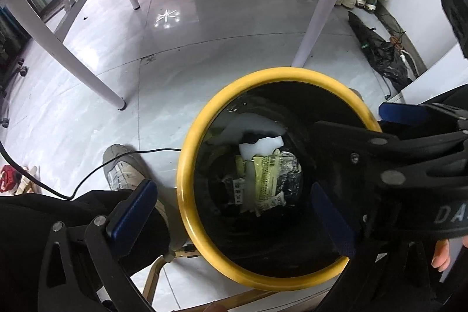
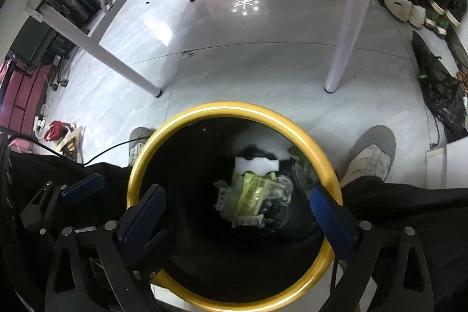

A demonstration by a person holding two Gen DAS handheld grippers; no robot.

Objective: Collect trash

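Note:
A black trash bin with a yellow rim (image 1: 187,160) (image 2: 137,165) stands on the floor below both grippers. At its bottom lie a white foam piece (image 1: 261,146) (image 2: 257,164) and yellow-green wrappers (image 1: 266,180) (image 2: 251,195). My left gripper (image 1: 234,212) is open and empty above the bin's mouth. My right gripper (image 2: 238,212) is open and empty above the bin too; it also shows in the left wrist view (image 1: 380,148) over the bin's right rim.
White table legs (image 1: 318,5) (image 2: 348,28) stand on the grey tiled floor beyond the bin. The person's shoes (image 1: 125,168) (image 2: 371,154) flank the bin. A black cable (image 1: 117,163) runs on the left. Bags and black plastic (image 1: 380,48) lie far right.

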